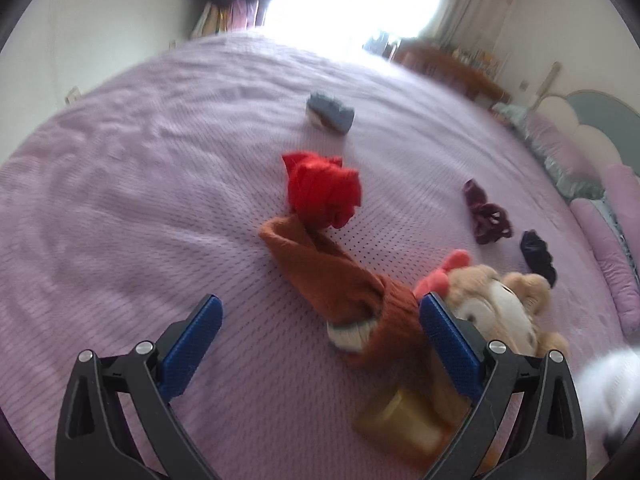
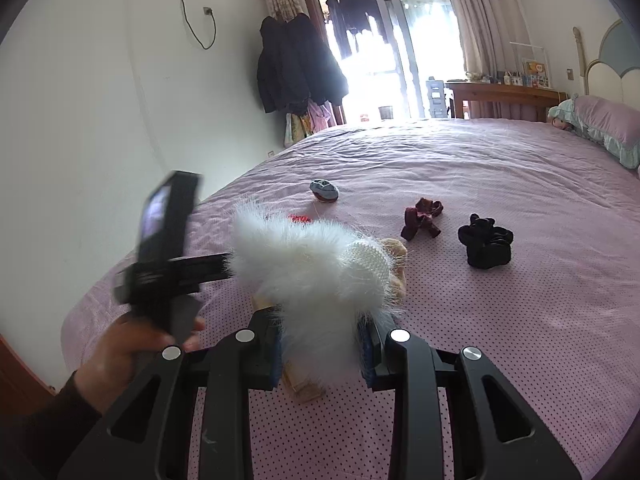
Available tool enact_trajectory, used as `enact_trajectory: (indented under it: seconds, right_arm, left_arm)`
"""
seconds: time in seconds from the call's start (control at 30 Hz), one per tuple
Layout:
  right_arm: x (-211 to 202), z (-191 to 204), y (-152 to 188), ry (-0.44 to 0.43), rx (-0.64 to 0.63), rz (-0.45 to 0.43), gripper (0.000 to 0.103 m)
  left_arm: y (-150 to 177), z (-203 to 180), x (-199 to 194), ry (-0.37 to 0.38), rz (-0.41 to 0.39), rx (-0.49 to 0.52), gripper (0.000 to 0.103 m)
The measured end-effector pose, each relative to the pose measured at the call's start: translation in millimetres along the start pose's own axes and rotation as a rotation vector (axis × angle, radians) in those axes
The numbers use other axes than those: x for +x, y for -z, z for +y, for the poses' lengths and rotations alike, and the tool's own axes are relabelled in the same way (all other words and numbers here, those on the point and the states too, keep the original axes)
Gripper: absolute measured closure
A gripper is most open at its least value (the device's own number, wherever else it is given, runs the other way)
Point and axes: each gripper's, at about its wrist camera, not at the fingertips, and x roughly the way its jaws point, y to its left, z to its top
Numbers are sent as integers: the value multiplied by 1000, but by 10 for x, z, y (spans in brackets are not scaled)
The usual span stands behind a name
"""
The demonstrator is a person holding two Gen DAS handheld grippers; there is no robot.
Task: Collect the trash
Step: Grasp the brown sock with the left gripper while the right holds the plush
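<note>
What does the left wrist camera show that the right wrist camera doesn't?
Left wrist only: the brown sock, a teddy bear's face and the open left gripper.

Right wrist only: the right gripper shut on a white furry item, and a hand holding the other tool.

Both: purple bedspread, grey bundle, maroon scrunchie, black scrunchie.

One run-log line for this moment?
left gripper: open, over brown sock | right gripper: shut on white fluffy item | bed
</note>
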Motion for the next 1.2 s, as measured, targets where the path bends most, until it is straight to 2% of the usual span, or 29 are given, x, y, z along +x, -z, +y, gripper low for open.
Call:
enact_trajectory:
  seconds: [0.1,0.2,0.23,0.3,0.33,0.37,0.47,0.67,0.93,1.07,1.2]
  right_arm:
    - [11,-15,6,-3,-1,3,75]
    - [-1,-40,21,-6,13,4,75]
    - [-7,-49,31,-9,18,5,75]
    - [-16,-63,43,-8,28,5,75]
    - [-25,-65,54,-10,31,9,75]
    - [-32,-61,51,-10,33,10,75]
    - [-79,-48,63,-7,28,10,75]
    - [-172,-47,64,-2,36,-3,75]
    - [-291,12,59,0,31,-15,75]
    - [-409,69,86,-5,29,-31,75]
    - [-556,113,145,-1,23,-46,75]
  left_arm:
    - [-69,-2,94,-5,1,-10,3]
    - [-71,-9,104,-13,-10,7,9]
    - [-53,-13,95,-9,-18,10,16]
    - [3,-62,61,34,-29,42,36]
    - [23,-83,40,64,-29,57,53]
    - [54,-111,4,86,-34,75,63]
    - [114,-154,-112,111,-72,104,72]
    - [134,10,-224,189,-86,41,80]
    - [146,110,-605,221,-162,8,81]
    - [231,56,-910,251,-195,57,81]
    - [411,-146,-1264,295,-223,161,81]
